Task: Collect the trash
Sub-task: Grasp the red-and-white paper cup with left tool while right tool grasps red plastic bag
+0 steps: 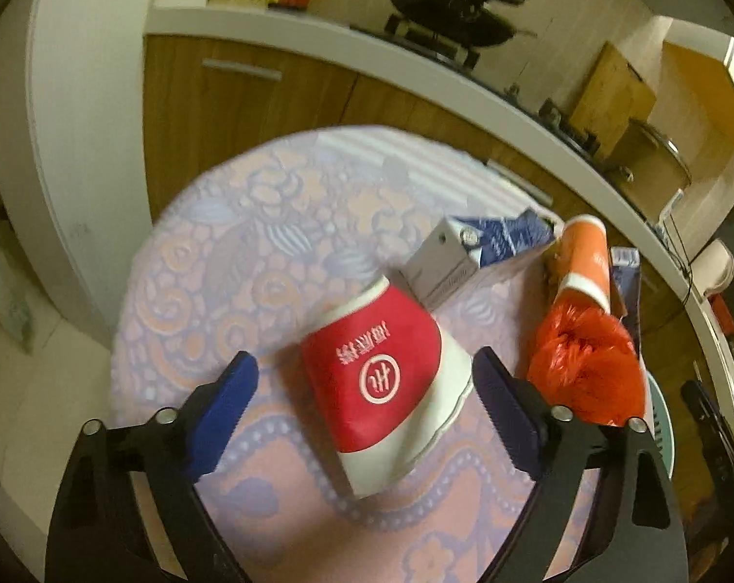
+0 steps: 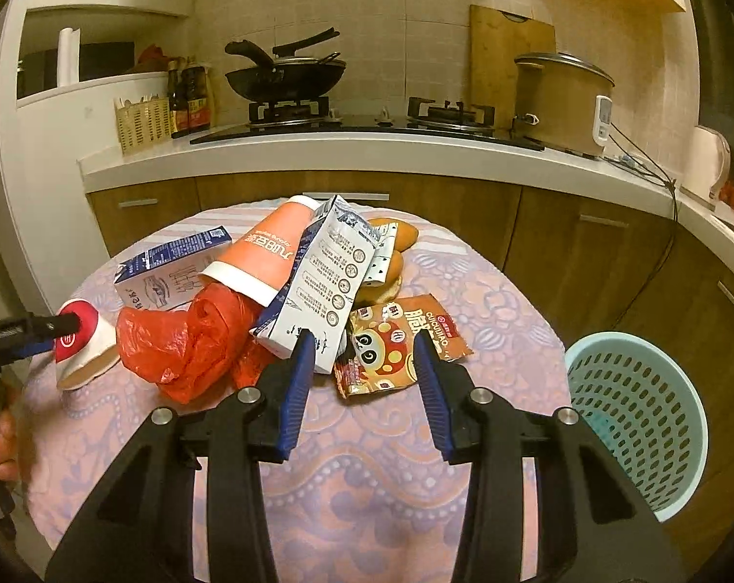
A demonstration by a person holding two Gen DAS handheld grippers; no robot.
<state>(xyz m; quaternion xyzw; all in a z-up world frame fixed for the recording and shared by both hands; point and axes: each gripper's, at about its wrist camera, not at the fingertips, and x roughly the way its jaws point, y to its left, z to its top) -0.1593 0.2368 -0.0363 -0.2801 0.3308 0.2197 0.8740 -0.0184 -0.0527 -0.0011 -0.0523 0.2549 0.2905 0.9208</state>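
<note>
1. The left hand-held gripper (image 1: 365, 379) stands wide open around a red-and-white paper cup (image 1: 384, 401) lying on its side on the bench (image 1: 211, 262); its blue pads flank the cup without pressing it.
2. The right hand-held gripper (image 2: 364, 359) is partly open and holds nothing; a snack wrapper (image 2: 396, 345) lies on the cloth beyond its fingertips.
3. A white-and-blue milk carton (image 2: 318, 286) leans on an orange paper cup (image 2: 260, 252), with a crumpled red plastic bag (image 2: 187, 340) just beside them.
4. Another blue carton (image 2: 167, 265) lies behind the bag.
5. A pale blue perforated basket (image 2: 644, 418) stands right of the bench.
</note>
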